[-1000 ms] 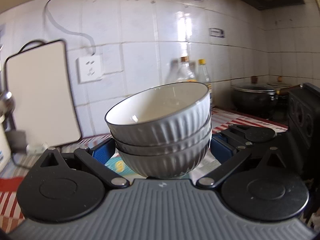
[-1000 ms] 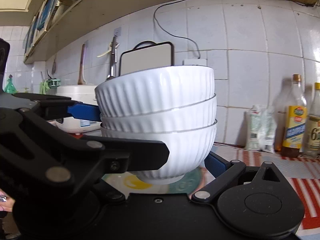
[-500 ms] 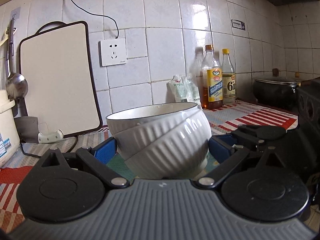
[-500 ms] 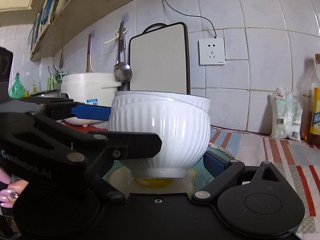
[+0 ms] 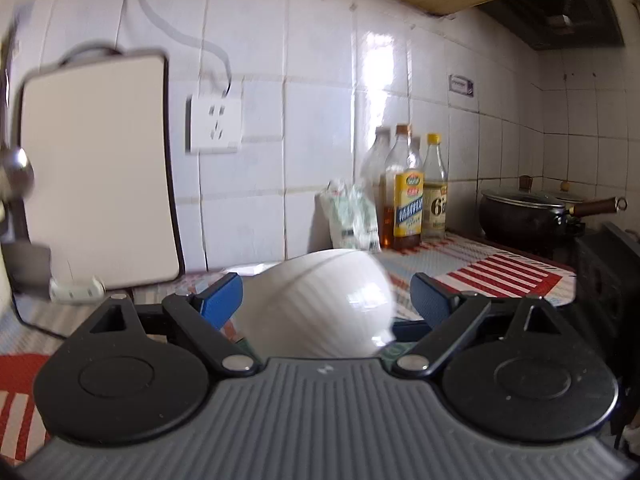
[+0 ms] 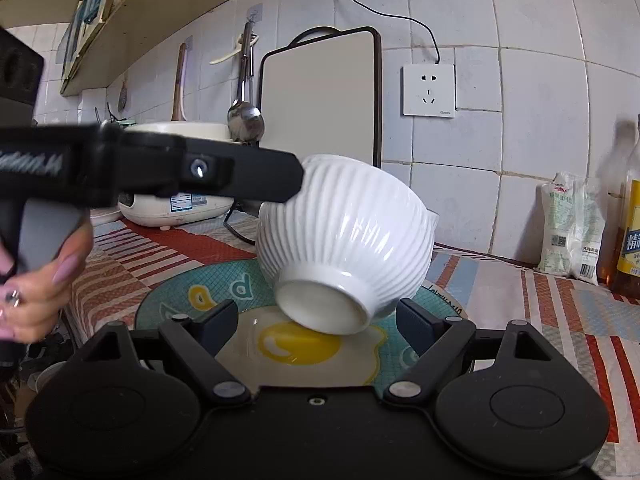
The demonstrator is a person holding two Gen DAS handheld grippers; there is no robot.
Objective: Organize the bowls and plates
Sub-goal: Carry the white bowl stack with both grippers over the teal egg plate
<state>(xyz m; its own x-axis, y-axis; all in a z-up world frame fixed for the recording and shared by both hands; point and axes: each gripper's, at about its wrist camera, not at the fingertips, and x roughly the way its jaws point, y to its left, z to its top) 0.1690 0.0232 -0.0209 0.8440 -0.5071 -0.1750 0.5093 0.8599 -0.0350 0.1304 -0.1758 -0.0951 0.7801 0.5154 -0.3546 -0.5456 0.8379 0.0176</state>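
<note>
Tilted white bowl stack (image 6: 344,240) on the fried-egg mat (image 6: 296,348), between both tongs.
Left tongs (image 5: 326,300) and right tongs (image 6: 316,320) spread, lately narrowing, pads clear of the ribbed walls; foot lifted toward the right camera.

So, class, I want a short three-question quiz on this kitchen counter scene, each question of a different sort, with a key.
1. Multiple choice: in the right wrist view, the white ribbed bowl is A) standing upright, B) tilted, its foot ring facing the camera, C) lying flat, upside down.
2. True or false: the cutting board lies flat on the counter.
3. Short answer: what picture is printed on the mat under the bowl?

Key: 1 B. 2 False, it stands on edge by the tiled wall. 3 A fried egg.
</note>
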